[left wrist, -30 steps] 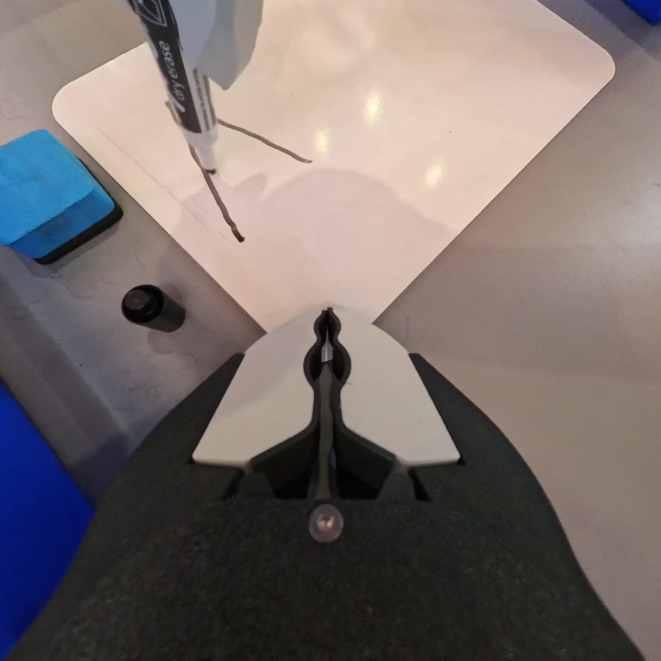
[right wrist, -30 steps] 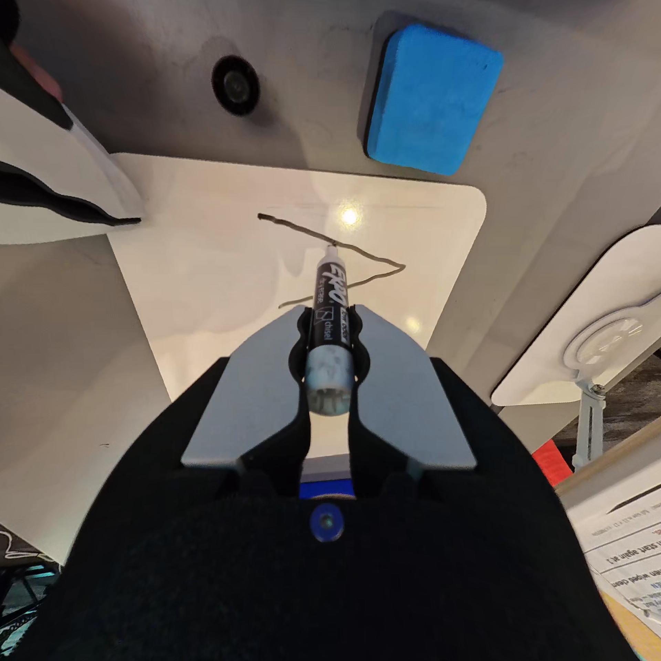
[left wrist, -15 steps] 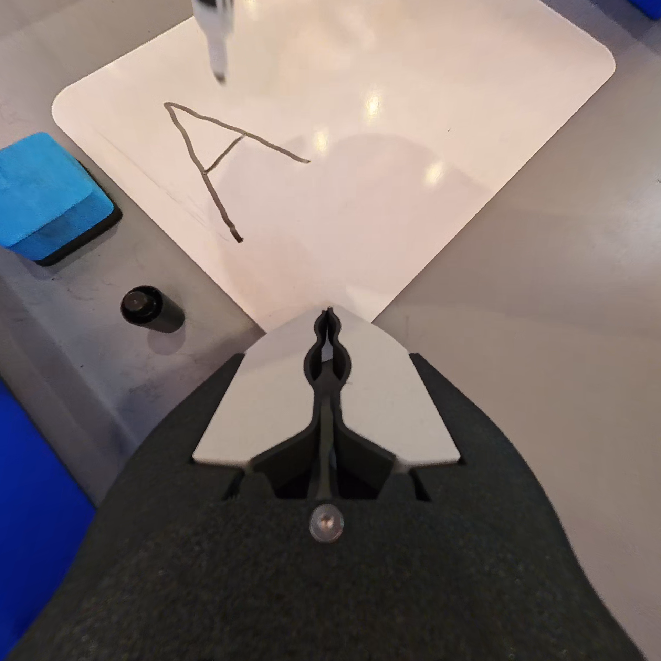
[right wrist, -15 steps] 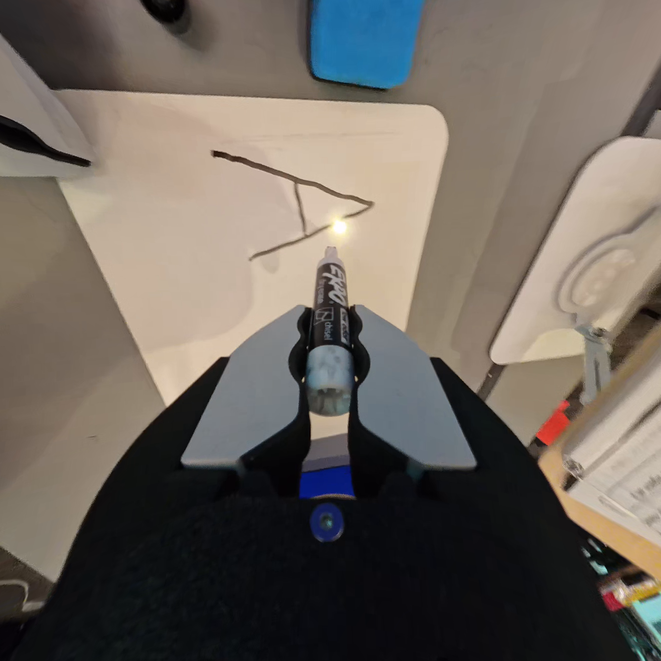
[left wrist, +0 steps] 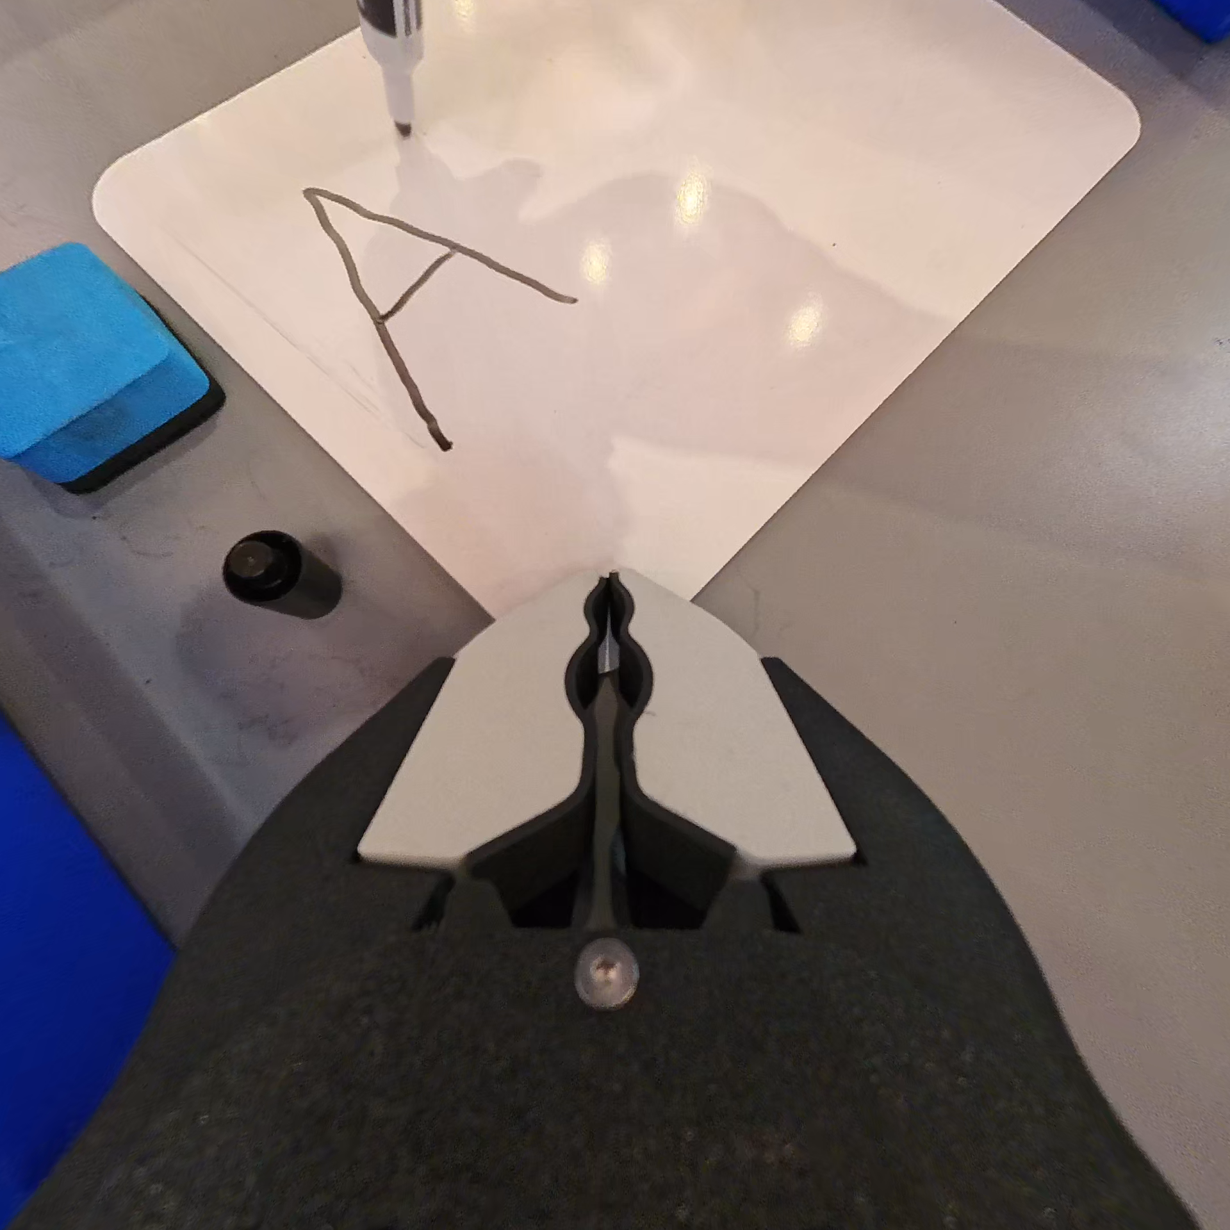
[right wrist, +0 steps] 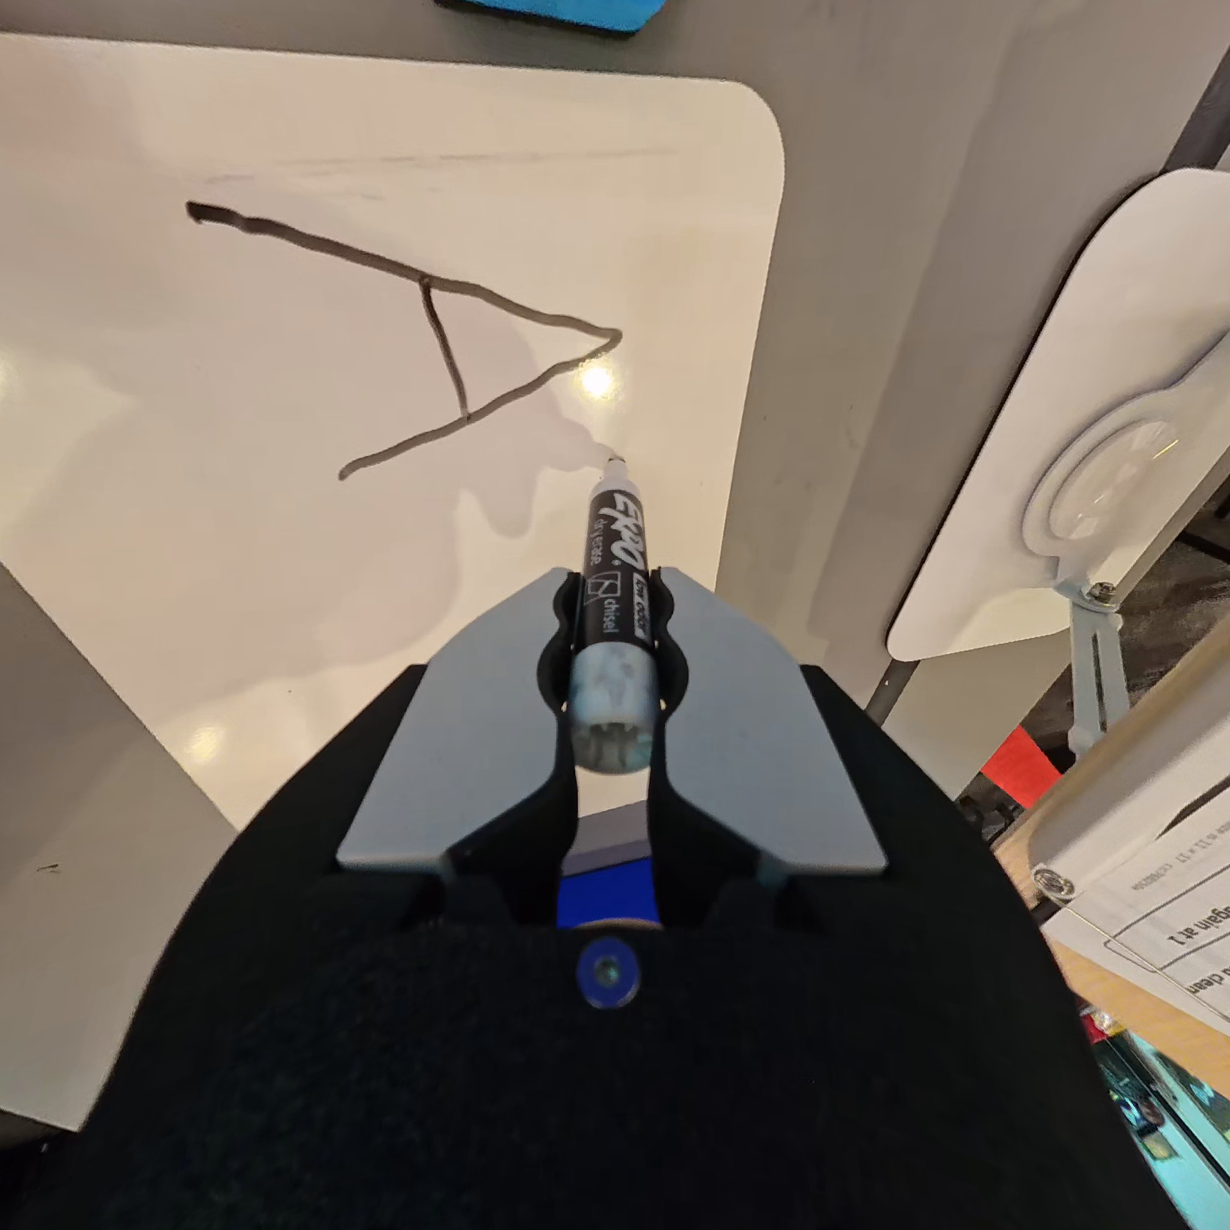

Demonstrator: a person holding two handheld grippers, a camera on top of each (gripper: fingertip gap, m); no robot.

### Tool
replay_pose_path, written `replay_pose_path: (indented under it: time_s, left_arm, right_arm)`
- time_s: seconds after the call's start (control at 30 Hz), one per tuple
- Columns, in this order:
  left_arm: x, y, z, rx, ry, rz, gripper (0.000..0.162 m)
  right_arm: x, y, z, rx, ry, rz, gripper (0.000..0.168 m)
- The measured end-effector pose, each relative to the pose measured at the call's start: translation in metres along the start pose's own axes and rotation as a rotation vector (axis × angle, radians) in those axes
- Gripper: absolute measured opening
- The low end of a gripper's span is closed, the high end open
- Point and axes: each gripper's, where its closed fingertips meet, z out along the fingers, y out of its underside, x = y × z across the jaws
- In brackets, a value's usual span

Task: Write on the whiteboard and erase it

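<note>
Right tool [right wrist: 611,586]: clamped on a black dry-erase marker [right wrist: 614,542], barrel gripped near its rear end, nib pointing away from the camera. The barrel carries white printed branding and text. Nib at the whiteboard [right wrist: 200,566] surface, just right of the drawn figure; contact cannot be confirmed.

Whiteboard: white, rounded corners, flat on the grey worktop [left wrist: 998,532]. One hand-drawn dark mark [left wrist: 412,293] of three strokes sits toward its left part in the left wrist view.

Left tool [left wrist: 610,582]: fingers pressed together, nothing between them, at the near corner of the whiteboard.

Blue eraser [left wrist: 86,359] with black base: on the worktop, left of the whiteboard, just beside its edge. Black marker cap [left wrist: 279,572]: lying on the worktop nearer than the eraser, apart from the board.

Far right in the right wrist view: printed paper sheets [right wrist: 1145,932].
</note>
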Motion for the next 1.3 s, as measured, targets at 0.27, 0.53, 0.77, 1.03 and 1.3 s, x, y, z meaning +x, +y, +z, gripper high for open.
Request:
replay_pose_path:
  time_s: [0.27,0.53,0.77,1.03,1.3]
  left_arm:
    - [-0.001,0.000,0.000,0.000,0.007,-0.005,0.000]
    - [-0.001,0.000,0.000,0.000,-0.002,0.005,0.000]
    - [-0.001,0.000,0.000,0.000,-0.011,0.015,0.000]
    - [-0.001,0.000,0.000,0.000,-0.012,0.020,0.000]
    - [0.000,0.000,0.000,0.000,0.001,0.009,0.000]
  right_arm:
    - [-0.009,0.001,-0.002,-0.006,-0.025,-0.005,0.019]
    - [-0.046,0.005,-0.013,0.001,-0.035,-0.010,0.019]
    - [-0.081,0.008,-0.023,-0.006,-0.050,-0.013,0.019]
    - [-0.065,0.006,-0.018,0.000,-0.018,0.005,0.019]
    - [-0.025,0.002,-0.006,-0.003,-0.015,0.021,0.019]
